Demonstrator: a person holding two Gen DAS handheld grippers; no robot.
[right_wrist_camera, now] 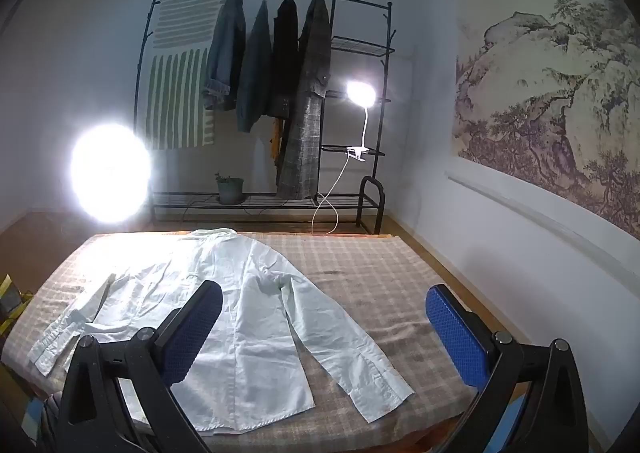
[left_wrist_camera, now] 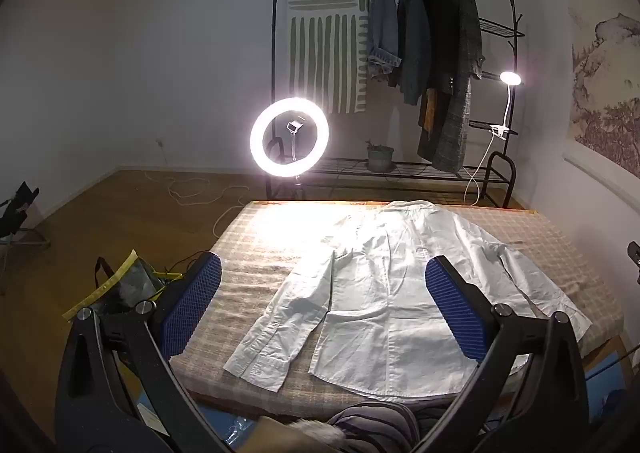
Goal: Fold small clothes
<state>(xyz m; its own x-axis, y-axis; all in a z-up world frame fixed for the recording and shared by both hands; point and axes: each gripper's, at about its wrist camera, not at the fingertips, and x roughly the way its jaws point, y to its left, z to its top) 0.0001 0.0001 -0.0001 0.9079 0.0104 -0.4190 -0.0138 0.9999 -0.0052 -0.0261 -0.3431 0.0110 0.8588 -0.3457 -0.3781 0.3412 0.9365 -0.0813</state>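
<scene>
Lying flat on the checked mattress, the white shirt runs its long axis from the hem at the near edge to the collar at the far edge, with both sleeves angled outward toward the near corners. Both grippers hover above the near edge, holding nothing. The left gripper has its 2 fingers spread wide, framing the left sleeve and the shirt body. The right gripper is equally spread, framing the right sleeve, whose cuff lies near the edge. Each sleeve sits ahead of and below its own gripper, so folding probably starts with the sleeves, each taken by its nearer hand.
</scene>
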